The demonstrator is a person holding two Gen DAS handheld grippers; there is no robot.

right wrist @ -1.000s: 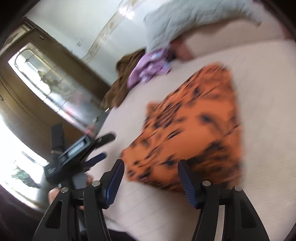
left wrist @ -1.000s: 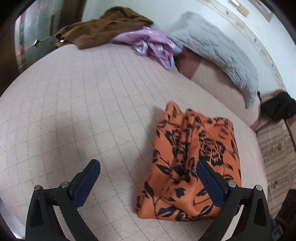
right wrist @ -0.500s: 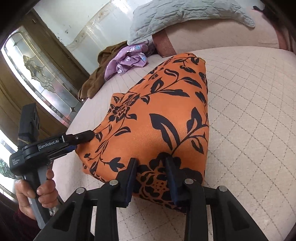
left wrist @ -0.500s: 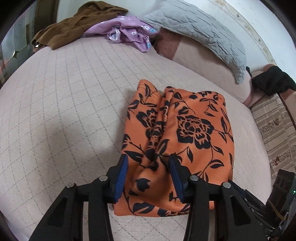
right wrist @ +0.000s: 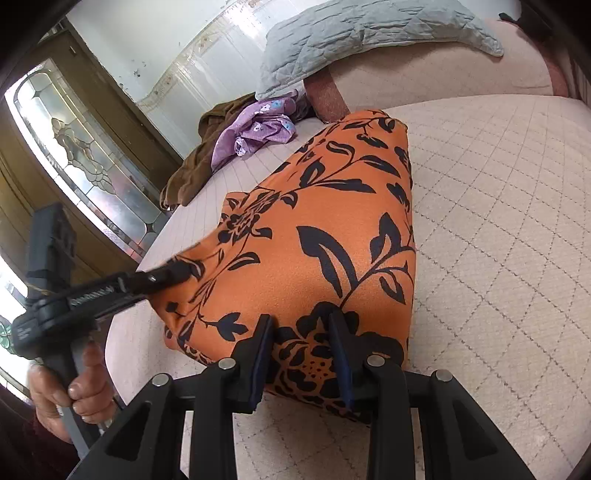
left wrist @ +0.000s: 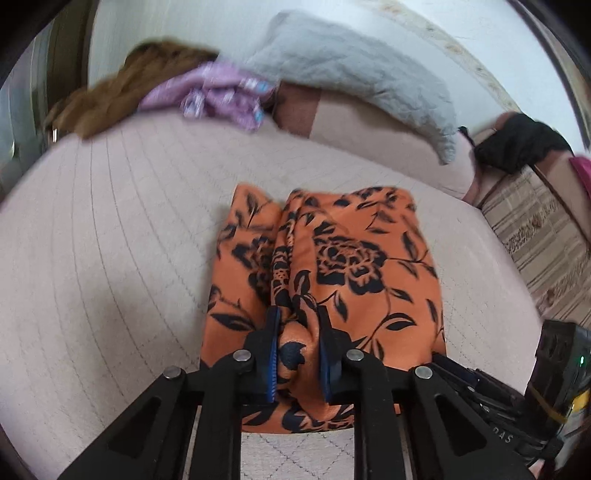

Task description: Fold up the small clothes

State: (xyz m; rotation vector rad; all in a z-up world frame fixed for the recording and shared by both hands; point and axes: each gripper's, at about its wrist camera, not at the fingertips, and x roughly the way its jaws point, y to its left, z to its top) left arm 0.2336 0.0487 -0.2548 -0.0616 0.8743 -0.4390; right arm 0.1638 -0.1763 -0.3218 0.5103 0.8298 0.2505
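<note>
Garment [left wrist: 354,266]: orange, on bed [left wrist: 110,229], near edge between both tongs. Left tongs [left wrist: 295,354], wide a second ago, closing on bunched hem; right tongs [right wrist: 301,354] clamp it. Lift pending.

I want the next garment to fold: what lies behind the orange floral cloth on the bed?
Behind the orange floral cloth lie a purple garment and a brown garment, with a grey pillow beyond. Whatever the purple garment covers cannot be seen.
</note>
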